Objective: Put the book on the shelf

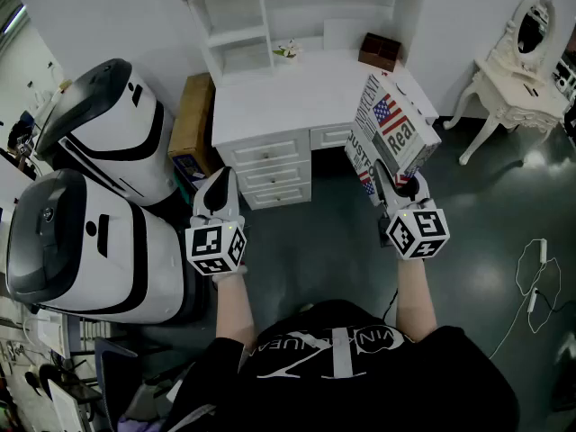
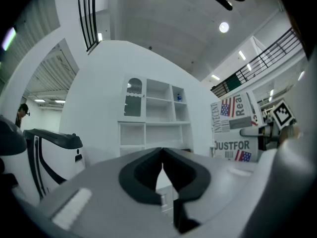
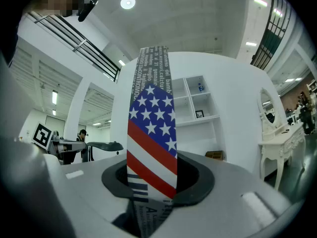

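A: Which are the largest bodies in the scene?

B: Two white pod-shaped machines (image 1: 90, 196) fill the left of the head view. Ahead stands a white desk (image 1: 297, 97), and on it an open shelf unit (image 1: 261, 16) set against the wall. A white dressing table (image 1: 517, 84) stands well apart at the right.

A: Where is the book?

B: The book (image 1: 394, 129), its cover printed with a stars-and-stripes flag, is held upright in the air. In the head view it overlaps the desk's right front corner. It rests on no shelf.

A: How do the tools stand?

B: The right gripper (image 3: 153, 180) has its jaws clamped on the book's lower part, parted only by the book's thickness. The left gripper (image 2: 162, 168) has its jaw tips met with nothing between them. It is held level, near the machines and apart from the book.

A: Anything smaller?

B: A cardboard box (image 1: 192, 120) stands at the desk's left side. A small brown box (image 1: 380, 50) sits at the back right of the desk top.
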{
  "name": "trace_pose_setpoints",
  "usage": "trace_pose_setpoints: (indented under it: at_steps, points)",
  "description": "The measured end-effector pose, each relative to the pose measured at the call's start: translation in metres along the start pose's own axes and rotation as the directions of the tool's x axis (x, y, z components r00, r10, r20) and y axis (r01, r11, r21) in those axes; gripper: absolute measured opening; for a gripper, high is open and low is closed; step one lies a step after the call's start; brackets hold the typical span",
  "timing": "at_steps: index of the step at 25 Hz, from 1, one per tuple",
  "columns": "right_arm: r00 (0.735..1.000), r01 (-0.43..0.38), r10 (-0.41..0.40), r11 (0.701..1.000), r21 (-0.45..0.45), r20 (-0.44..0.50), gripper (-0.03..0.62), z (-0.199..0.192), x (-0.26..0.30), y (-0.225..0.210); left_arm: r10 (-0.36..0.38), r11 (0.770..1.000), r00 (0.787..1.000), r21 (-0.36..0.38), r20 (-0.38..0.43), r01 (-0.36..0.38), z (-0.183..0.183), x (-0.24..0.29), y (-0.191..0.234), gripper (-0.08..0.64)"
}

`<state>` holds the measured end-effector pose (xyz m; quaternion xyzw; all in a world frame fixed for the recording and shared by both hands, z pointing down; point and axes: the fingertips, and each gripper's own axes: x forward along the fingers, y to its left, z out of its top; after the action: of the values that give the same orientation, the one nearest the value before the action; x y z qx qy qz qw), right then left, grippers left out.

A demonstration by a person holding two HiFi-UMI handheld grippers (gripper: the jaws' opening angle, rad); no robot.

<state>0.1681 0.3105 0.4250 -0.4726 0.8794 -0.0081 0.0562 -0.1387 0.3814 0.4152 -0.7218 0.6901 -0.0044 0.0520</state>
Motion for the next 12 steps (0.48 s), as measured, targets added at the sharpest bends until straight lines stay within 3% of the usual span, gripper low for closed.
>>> trace_pose_setpoints:
  at_steps: [12]
  points:
    - [1.0,0.022,-0.023,1.0,0.021,0.009,0.16,-0.008,0.01,-0.002,-0.044,0.999,0.999,-0.028,0.023,0.044,-0.004,0.018,-0.001,0.0]
